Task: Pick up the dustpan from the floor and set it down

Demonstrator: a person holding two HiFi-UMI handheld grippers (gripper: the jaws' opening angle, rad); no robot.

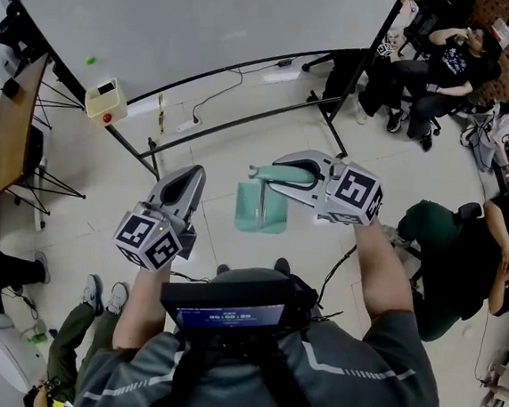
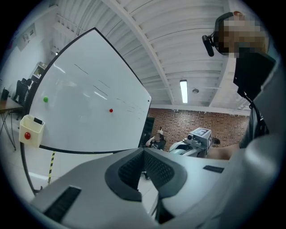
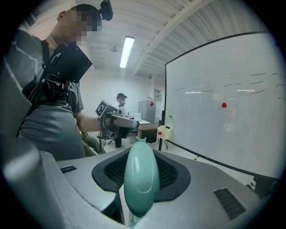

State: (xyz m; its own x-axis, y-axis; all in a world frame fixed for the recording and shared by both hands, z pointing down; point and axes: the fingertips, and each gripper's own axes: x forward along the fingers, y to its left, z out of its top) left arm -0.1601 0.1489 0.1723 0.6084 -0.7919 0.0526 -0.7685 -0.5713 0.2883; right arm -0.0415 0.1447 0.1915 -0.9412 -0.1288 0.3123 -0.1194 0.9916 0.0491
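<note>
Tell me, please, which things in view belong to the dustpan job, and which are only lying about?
Belong to the job:
- the green dustpan
- the right hand-held gripper, shut on the dustpan's handle
- the left hand-held gripper, shut and empty

Just around:
- the whiteboard
- the yellow box at the whiteboard's edge
- the desk
- the seated people

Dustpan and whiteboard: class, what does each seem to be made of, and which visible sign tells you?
Dustpan: probably moulded plastic, pale green, smooth with a soft sheen; its rounded handle shows one even colour. Whiteboard: glossy white coated panel, core unclear; light streaks reflect in it. Its dark frame looks like painted metal tube.
</note>
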